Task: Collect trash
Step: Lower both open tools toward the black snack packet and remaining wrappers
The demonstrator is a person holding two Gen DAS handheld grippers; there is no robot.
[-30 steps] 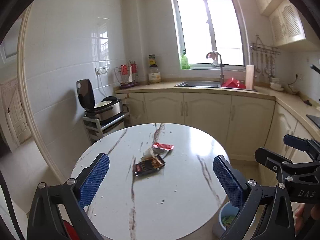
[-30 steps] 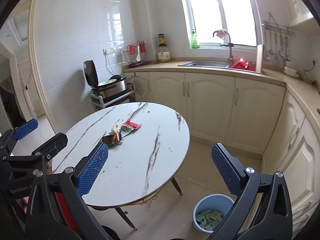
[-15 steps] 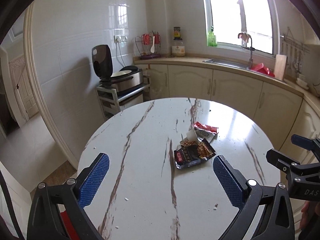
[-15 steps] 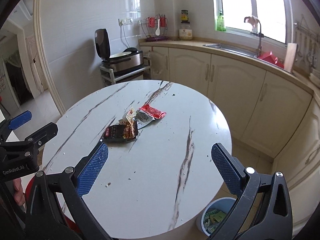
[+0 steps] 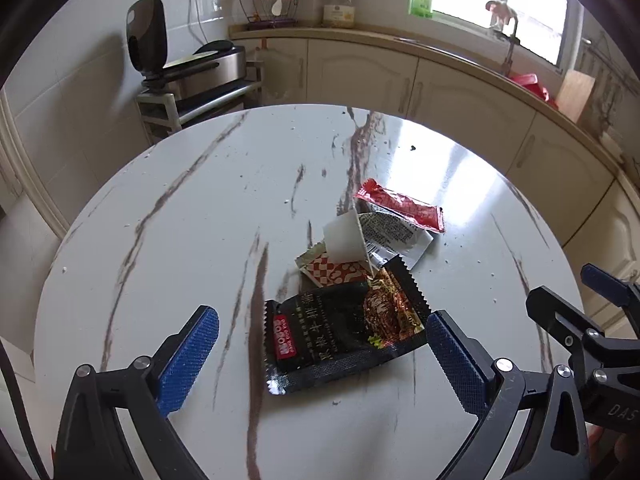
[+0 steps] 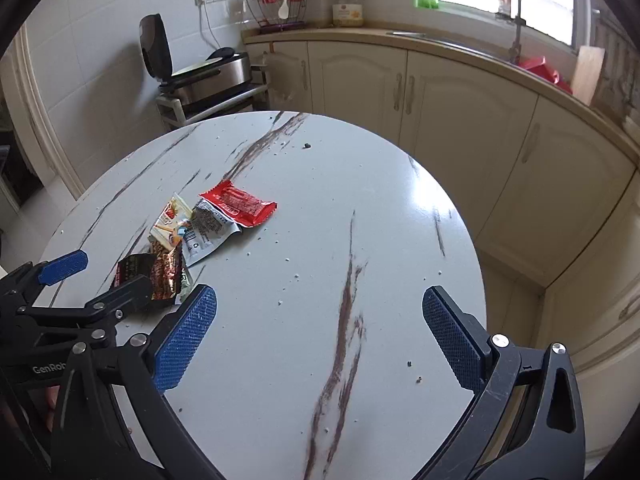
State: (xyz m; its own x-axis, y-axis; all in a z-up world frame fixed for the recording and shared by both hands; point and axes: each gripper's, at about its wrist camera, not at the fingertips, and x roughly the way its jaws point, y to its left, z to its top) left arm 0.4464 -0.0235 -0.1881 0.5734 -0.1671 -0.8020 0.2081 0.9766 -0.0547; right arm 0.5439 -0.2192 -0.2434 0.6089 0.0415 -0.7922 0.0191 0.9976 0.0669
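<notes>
A small heap of wrappers lies on the round marble table (image 5: pixel 192 240). Nearest is a black snack wrapper (image 5: pixel 340 330), behind it a red-and-white checked packet (image 5: pixel 334 270), a grey-white wrapper (image 5: pixel 394 236) and a red wrapper (image 5: pixel 400 206). My left gripper (image 5: pixel 324 354) is open, its blue pads on either side of the black wrapper, just above the table. My right gripper (image 6: pixel 320 334) is open over bare tabletop to the right of the heap. The right wrist view shows the red wrapper (image 6: pixel 238 202), the black wrapper (image 6: pixel 154 274) and the left gripper's fingers (image 6: pixel 64 266).
Cream cabinets (image 6: pixel 460 92) and a countertop with a sink run behind and to the right of the table. An open rice cooker (image 5: pixel 192 60) sits on a rack at the back left. Crumbs dot the table (image 6: pixel 400 208).
Both grippers have come forward and down toward the table. The wrappers now sit large and close, with the black one between the left pads. The blue bin has left the right wrist view.
</notes>
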